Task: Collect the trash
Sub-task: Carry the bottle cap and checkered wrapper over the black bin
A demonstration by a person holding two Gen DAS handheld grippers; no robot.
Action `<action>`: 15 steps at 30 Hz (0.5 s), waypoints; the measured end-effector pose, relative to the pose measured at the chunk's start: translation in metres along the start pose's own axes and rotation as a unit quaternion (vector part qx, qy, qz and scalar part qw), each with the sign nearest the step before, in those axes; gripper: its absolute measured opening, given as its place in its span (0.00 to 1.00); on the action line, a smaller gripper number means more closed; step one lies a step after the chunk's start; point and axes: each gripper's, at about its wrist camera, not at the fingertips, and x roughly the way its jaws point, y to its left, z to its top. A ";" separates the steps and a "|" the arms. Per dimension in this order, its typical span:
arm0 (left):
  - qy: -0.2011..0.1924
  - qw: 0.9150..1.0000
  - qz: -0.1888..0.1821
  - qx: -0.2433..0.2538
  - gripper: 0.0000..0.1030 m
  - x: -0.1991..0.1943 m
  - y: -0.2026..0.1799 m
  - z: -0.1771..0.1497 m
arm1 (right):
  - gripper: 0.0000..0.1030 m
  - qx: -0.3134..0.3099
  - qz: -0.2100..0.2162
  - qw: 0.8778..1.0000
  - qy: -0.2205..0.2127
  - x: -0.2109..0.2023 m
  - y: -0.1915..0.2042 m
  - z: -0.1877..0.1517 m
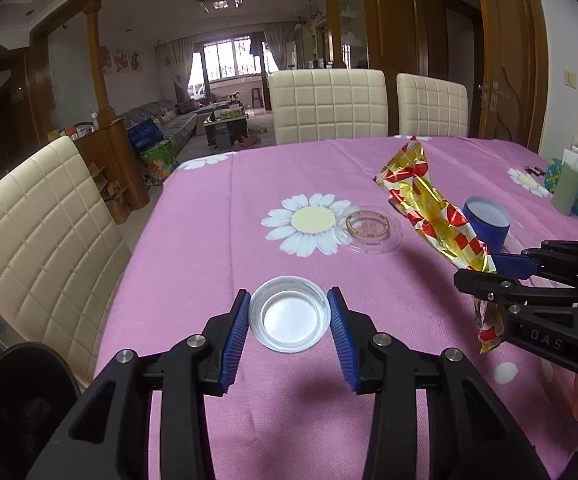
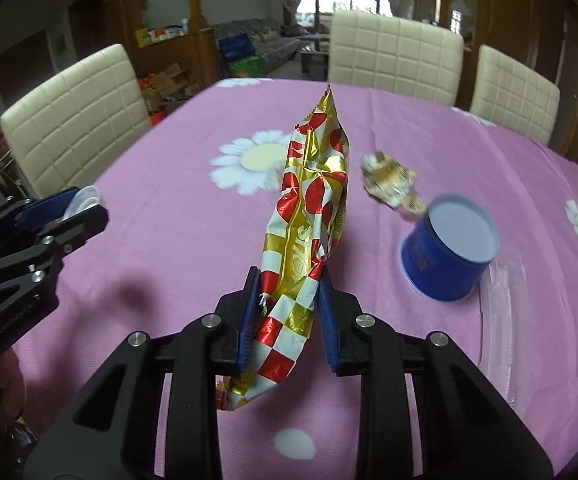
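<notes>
A long red, gold and white snack wrapper stands up from my right gripper, whose blue pads are shut on its lower part; its tail hangs below the jaws. In the left wrist view the same wrapper slants up from the right gripper at the right edge. My left gripper is shut on a small clear round dish, held just above the pink flowered tablecloth. The right wrist view shows that gripper at the left.
A blue paper cup lies on its side to the right of the wrapper. A blurred gold and clear piece sits behind it, and a clear lid with a gold ring lies beside a daisy print. Cream chairs line the table's far and left sides.
</notes>
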 end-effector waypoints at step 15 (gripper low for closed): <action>-0.026 0.997 0.051 -0.042 0.38 -0.036 0.060 -0.015 | 0.28 -0.087 0.049 0.995 -0.016 -0.011 0.075 0.017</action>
